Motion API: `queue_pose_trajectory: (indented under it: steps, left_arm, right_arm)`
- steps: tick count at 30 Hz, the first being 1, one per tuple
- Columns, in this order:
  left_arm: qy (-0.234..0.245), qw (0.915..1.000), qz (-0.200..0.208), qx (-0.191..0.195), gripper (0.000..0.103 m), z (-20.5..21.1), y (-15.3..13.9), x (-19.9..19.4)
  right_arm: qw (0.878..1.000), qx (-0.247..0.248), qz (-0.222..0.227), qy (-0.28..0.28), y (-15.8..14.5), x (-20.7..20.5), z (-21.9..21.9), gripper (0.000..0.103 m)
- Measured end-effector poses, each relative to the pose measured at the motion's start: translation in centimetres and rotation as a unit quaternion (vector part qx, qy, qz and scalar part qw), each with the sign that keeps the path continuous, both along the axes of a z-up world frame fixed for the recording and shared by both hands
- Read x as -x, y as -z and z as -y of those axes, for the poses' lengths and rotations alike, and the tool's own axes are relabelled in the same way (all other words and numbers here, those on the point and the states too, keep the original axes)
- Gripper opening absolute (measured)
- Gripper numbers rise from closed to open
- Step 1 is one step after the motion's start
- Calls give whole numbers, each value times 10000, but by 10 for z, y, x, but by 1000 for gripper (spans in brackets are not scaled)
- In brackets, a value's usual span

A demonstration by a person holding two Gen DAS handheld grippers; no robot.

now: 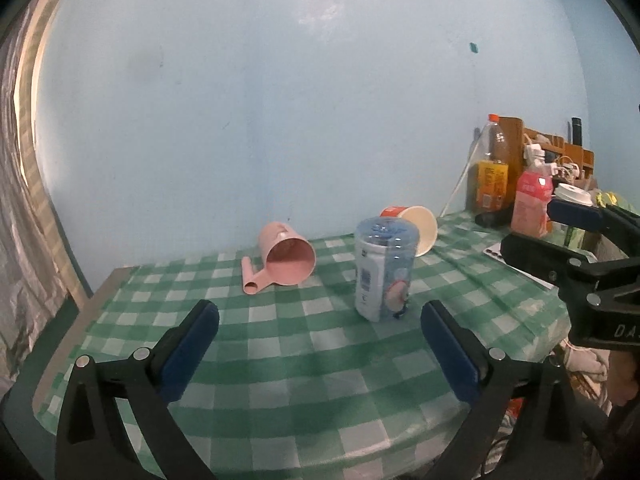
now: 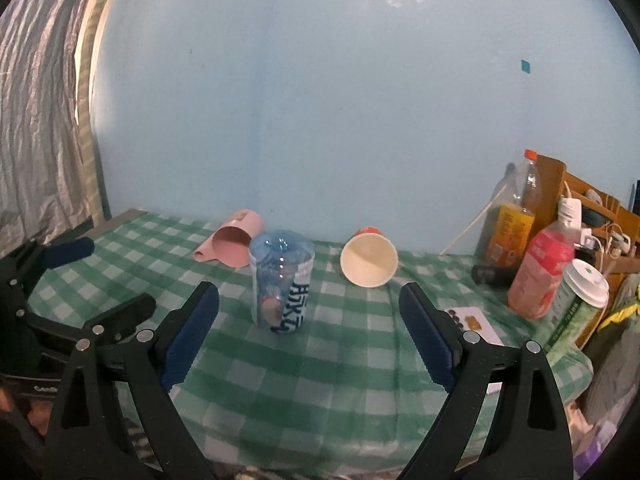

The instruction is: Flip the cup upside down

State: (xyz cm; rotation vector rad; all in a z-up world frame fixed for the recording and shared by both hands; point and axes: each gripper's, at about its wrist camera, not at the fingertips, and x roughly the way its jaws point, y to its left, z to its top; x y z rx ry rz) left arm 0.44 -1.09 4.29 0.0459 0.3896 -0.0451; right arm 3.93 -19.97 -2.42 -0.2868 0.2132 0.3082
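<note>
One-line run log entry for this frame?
left gripper open, empty | right gripper open, empty | pink cup, paper cup on sides | no contact

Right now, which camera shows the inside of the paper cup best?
The right wrist view: the paper cup lies with its mouth facing that camera. In the left wrist view the clear plastic cup partly hides it.

Pink drink bottle (image 2: 542, 270) beside orange-capped bottle (image 2: 510, 224).

black grippers (image 1: 320, 322) (image 2: 310, 304), blue ribbed pads (image 1: 188, 350), silver screws.
</note>
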Motion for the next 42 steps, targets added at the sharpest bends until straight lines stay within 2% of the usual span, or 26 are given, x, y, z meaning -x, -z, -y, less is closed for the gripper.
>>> queue_pose_trajectory:
  steps: [4, 10, 15, 23, 42]
  left_arm:
    - [-9, 10000, 82, 6, 102, 0, 5, 11]
    - [-24, 9999, -72, 67, 102, 3, 19, 16]
    - [-113, 9999, -9, -57, 102, 8, 28, 22]
    - [-23, 10000, 25, -41, 102, 7, 27, 26]
    - [-109, 9998, -124, 97, 103, 1, 27, 22]
  right_arm:
    - [9999, -50, 101, 78, 5, 10, 9, 90]
    - [9997, -187, 10, 140, 17, 14, 19, 90]
    - [9998, -65, 41, 156, 28, 18, 18, 90]
    - [9998, -29, -70, 166, 41, 19, 16, 90]
    - [9998, 9, -98, 190, 44, 19, 13, 90]
